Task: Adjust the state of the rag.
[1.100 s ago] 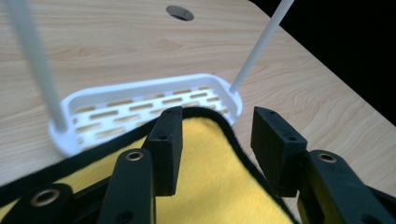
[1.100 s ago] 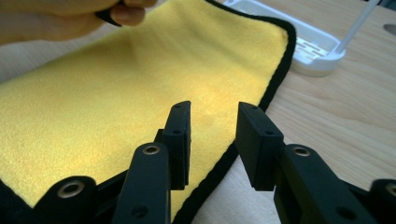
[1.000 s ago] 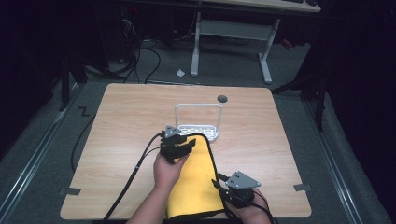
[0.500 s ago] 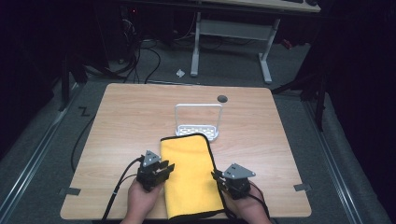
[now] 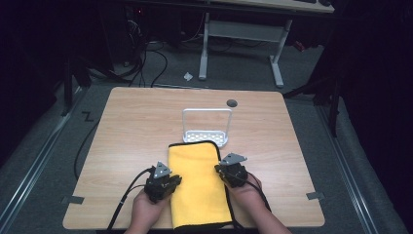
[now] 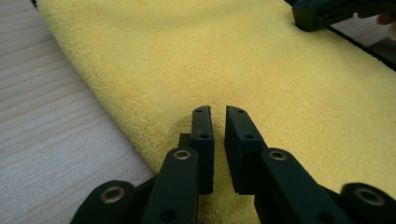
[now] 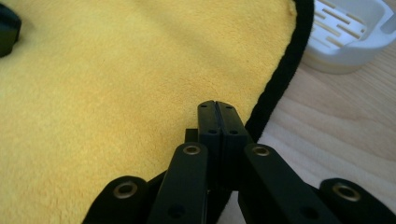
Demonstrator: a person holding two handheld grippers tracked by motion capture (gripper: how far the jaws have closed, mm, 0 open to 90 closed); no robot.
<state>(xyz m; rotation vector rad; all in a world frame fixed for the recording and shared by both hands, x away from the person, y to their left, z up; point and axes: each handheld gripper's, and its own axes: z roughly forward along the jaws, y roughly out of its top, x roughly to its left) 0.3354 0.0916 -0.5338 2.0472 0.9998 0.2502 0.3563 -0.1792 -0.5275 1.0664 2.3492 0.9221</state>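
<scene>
A yellow towel (image 5: 199, 190) (image 6: 243, 56) (image 7: 116, 70) with black trim lies folded flat at the table's near edge. My left gripper (image 5: 174, 182) (image 6: 218, 112) rests over the towel's left edge. Its jaws have just been closing and stand almost together with a narrow gap, and no cloth is visible between the pads. My right gripper (image 5: 222, 172) (image 7: 216, 106) sits at the towel's right edge just inside the black trim. Its jaws have closed and the pads meet flush, with nothing visible between them. Each gripper's tip appears at the far side of the other's view.
A white wire-handled rack (image 5: 207, 126) (image 7: 345, 32) stands just beyond the towel's far end. A dark round hole (image 5: 232, 103) marks the wooden table (image 5: 136, 126) farther back. Cables trail from both grippers off the near edge. A desk frame stands on the floor behind.
The left hand came back from the towel's far end near the rack to its left edge. The right hand moved in from the near right corner to the towel's right edge. Both jaws closed.
</scene>
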